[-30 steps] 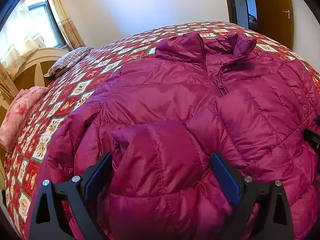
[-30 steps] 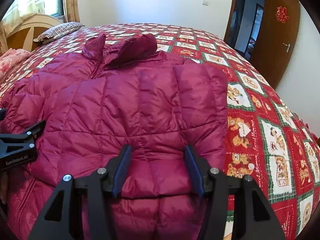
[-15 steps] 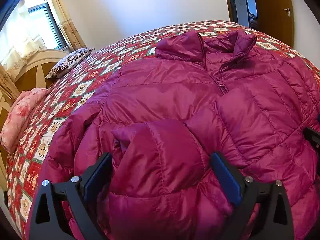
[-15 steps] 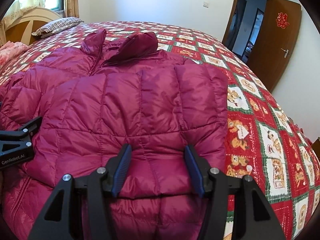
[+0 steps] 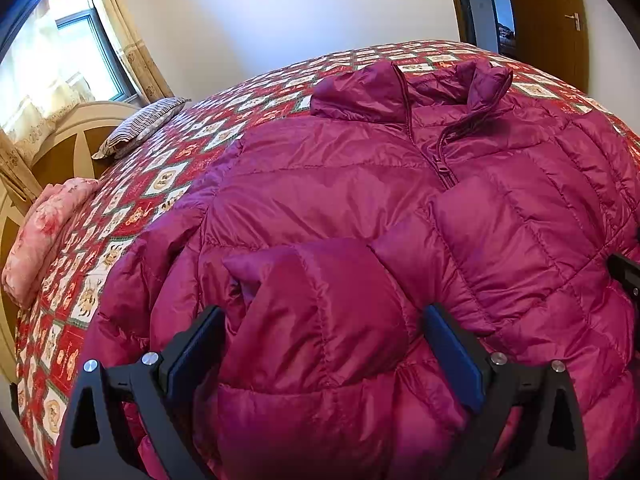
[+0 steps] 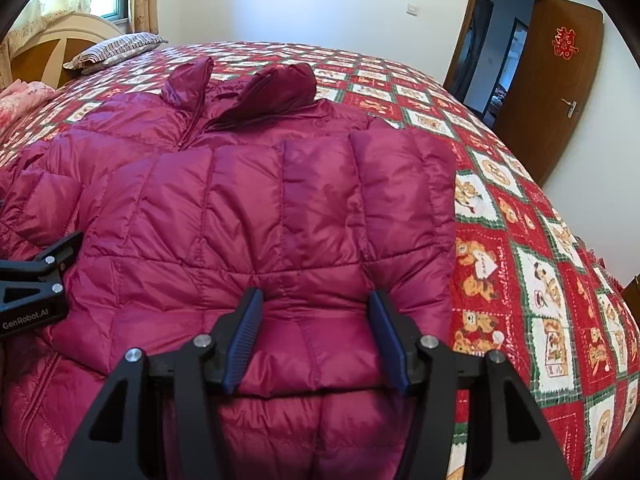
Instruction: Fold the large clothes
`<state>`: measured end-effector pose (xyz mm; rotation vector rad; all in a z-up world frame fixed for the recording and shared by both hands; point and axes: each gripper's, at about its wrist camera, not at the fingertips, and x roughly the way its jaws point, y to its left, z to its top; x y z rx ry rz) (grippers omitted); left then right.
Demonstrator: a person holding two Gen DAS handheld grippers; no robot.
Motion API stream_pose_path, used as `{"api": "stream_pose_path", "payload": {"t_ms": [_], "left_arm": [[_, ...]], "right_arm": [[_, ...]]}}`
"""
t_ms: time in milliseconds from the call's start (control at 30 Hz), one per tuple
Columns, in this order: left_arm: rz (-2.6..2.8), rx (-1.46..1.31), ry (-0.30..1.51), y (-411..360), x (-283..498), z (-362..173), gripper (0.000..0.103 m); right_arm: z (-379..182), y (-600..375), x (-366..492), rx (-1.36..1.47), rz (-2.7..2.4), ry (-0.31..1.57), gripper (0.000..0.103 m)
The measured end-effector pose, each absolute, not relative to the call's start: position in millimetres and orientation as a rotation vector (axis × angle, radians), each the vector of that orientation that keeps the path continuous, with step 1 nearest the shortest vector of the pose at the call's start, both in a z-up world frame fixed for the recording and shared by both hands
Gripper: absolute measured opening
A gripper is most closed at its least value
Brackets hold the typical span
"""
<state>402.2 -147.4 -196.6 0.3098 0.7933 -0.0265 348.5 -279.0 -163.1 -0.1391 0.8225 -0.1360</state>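
Note:
A magenta quilted puffer jacket (image 5: 340,184) lies front up on the bed, collar at the far end, with both sleeves folded in over the body. It also shows in the right wrist view (image 6: 248,208). My left gripper (image 5: 324,344) is open, its jaws wide on either side of the folded left sleeve (image 5: 320,320) near the hem. My right gripper (image 6: 316,328) is open, its jaws straddling the folded right sleeve (image 6: 316,344) near the hem. The left gripper's body shows at the left edge of the right wrist view (image 6: 36,280).
The bed has a red patterned quilt (image 6: 520,240). A striped pillow (image 5: 140,128) and a pink floral pillow (image 5: 44,232) lie by the headboard (image 5: 60,148) on the left. An open wooden door (image 6: 556,80) stands at the far right.
Both grippers have drifted slightly over the jacket; the views shifted a little. The jaws stay open and the jacket has not visibly moved.

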Motion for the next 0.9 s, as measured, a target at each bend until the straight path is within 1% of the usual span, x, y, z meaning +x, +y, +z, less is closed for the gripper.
{"api": "stream_pose_path", "payload": {"t_ms": [133,200,233,300,367,400,533,567,733,833,900], "left_arm": [[-0.029,0.315,0.798,-146.6,402.8,-194.9,0.1],[-0.034,0.364,0.797,-146.3,400.2,-188.9,0.1],[-0.026,0.381,0.792,-145.9,397.2,-184.5,0.1],[-0.013,0.359,0.782,-131.8,388.1,-168.8,0.1],[-0.015,0.303,0.777,-104.7,376.0,-150.8,0.1],[-0.009,0.279,0.766,-85.0,367.1,-142.3,0.1],[0.1,0.259,0.767,-12.7,341.4,-136.6,0.099],[0.15,0.249,0.785,14.8,333.5,-140.1,0.099],[0.291,0.154,0.899,104.6,298.2,-167.8,0.099],[0.282,0.059,0.965,136.1,277.0,-186.3,0.099],[0.256,0.026,0.965,138.5,268.3,-192.1,0.099]], "right_arm": [[-160.4,-282.1,348.2,-0.127,-0.124,0.823,0.061],[-154.9,-282.9,344.6,-0.123,-0.116,0.814,0.07],[-151.1,-282.4,341.1,-0.125,-0.124,0.804,0.072],[-139.0,-281.8,326.4,-0.119,-0.138,0.757,0.084],[-130.3,-280.6,312.1,-0.104,-0.122,0.724,0.09],[-127.5,-278.8,304.5,-0.103,-0.108,0.715,0.092],[-128.9,-269.2,285.0,-0.129,-0.066,0.72,0.092],[-129.3,-266.3,281.4,-0.136,-0.056,0.721,0.092],[-128.3,-251.5,267.7,-0.145,-0.012,0.697,0.092],[-127.8,-241.6,266.5,-0.148,0.003,0.691,0.092],[-127.0,-235.0,264.7,-0.153,0.01,0.686,0.092]]}}
